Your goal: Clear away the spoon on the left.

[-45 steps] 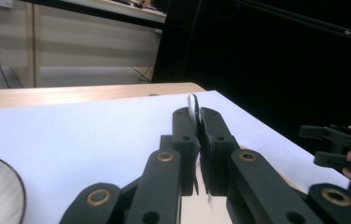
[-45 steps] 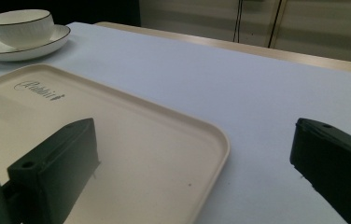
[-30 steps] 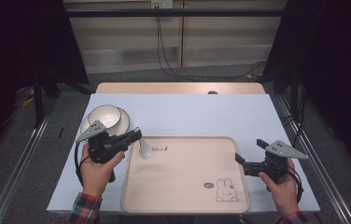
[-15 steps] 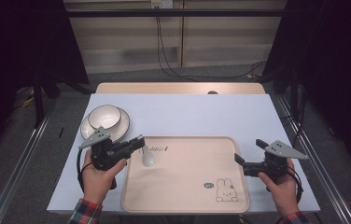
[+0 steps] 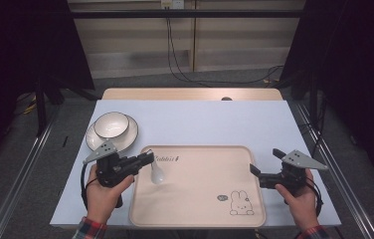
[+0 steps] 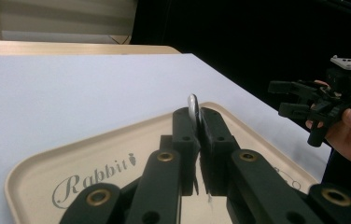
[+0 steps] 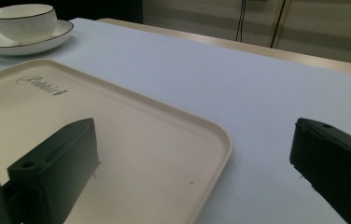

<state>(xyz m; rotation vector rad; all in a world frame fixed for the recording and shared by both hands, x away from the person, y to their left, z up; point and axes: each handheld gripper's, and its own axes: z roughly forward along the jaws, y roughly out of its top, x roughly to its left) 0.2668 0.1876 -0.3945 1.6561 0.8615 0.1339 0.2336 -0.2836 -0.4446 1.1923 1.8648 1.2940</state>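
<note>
Spoon (image 5: pixel 156 173) clamped in my left tongs (image 5: pixel 147 158): jaws closed tight on handle, bowl end hanging just below tips, over left end of tray (image 5: pixel 210 219). In left gripper view, handle edge (image 6: pixel 193 108) pokes up between pads. My right tongs (image 5: pixel 263 166) well apart from spoon, across tray at its right edge, jaws spread wide, nothing between them; tray corner (image 7: pixel 211 140) lies in the gap. Bowl (image 5: pixel 111 124) on saucer (image 5: pixel 124 140) just beyond left tongs, on surface (image 5: pixel 215 124).
</note>
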